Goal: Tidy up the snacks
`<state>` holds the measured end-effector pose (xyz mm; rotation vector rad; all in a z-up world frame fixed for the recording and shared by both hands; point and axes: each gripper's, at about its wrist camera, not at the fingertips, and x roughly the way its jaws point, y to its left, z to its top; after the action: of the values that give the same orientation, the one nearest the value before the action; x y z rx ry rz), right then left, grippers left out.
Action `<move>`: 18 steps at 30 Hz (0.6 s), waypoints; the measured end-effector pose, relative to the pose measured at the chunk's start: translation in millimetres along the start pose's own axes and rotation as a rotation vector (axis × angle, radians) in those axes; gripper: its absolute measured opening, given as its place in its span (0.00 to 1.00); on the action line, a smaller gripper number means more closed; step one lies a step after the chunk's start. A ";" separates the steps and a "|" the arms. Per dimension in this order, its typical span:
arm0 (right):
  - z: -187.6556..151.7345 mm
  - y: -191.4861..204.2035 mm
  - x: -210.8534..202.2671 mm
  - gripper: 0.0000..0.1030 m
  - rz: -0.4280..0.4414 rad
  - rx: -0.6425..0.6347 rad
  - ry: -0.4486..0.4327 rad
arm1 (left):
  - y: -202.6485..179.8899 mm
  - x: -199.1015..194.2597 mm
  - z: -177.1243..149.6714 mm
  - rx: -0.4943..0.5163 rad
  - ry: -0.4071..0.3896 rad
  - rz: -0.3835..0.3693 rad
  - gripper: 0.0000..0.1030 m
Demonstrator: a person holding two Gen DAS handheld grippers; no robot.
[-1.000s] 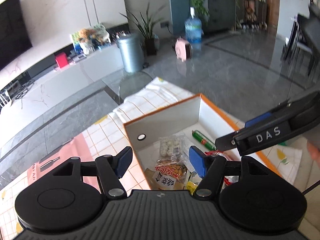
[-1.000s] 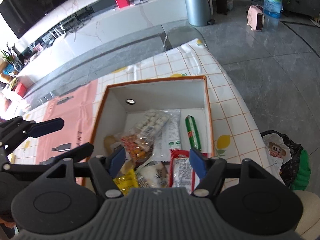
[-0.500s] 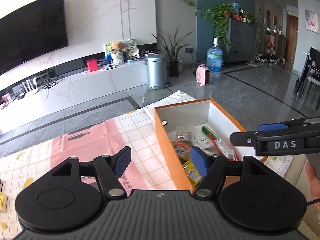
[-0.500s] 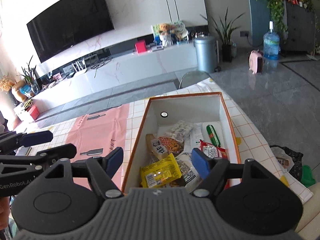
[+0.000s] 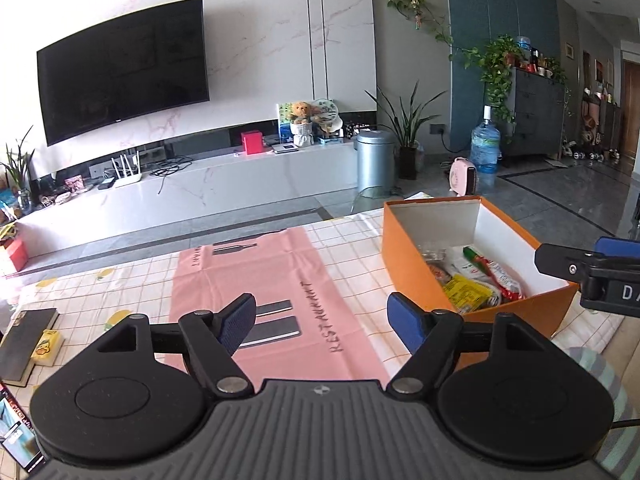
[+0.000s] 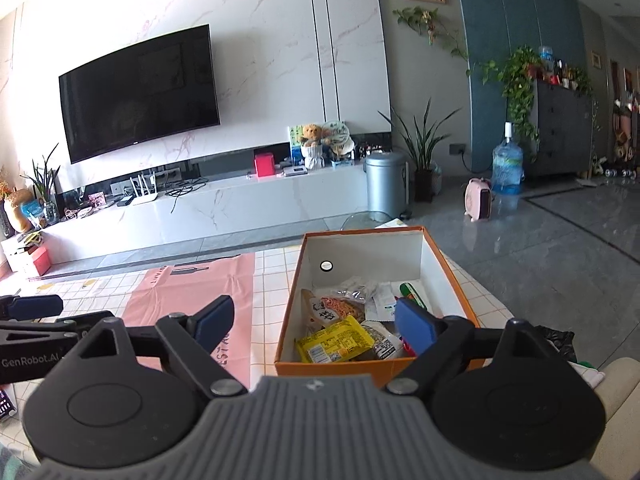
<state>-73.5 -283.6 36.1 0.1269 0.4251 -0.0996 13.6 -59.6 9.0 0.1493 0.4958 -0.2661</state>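
Note:
An orange box (image 5: pixel 404 256) with white inner walls stands on the checked tablecloth, and several snack packets lie inside it. Among them are a yellow packet (image 6: pixel 334 340), a green sausage stick (image 5: pixel 474 258) and a red-and-white packet (image 5: pixel 506 280). My left gripper (image 5: pixel 322 320) hovers over the pink placemat (image 5: pixel 280 280), left of the box; its jaws are opening with nothing between them. My right gripper (image 6: pixel 316 320) hangs before the near end of the box (image 6: pixel 360 368); its jaws are opening too and hold nothing. Each gripper shows at the edge of the other's view.
A dark book (image 5: pixel 24 340) and a small yellow carton (image 5: pixel 46 342) lie at the table's left. A black bag (image 6: pixel 556 340) sits off the table's right side. Beyond the table are a low TV bench and a grey bin (image 6: pixel 386 184).
Both grippers have drawn back from above the box and tilted up, so the room now fills the views. The left one moved left over the placemat. Both pairs of jaws stand wider.

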 end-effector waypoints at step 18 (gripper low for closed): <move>-41.9 32.9 8.1 0.85 -0.054 -0.046 0.126 | 12.7 8.0 -45.8 -0.038 0.134 -0.043 0.86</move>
<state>-79.1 -245.6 -1.7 0.0762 0.5563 -0.1351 3.4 -39.8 -33.8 0.1196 0.6371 -0.2898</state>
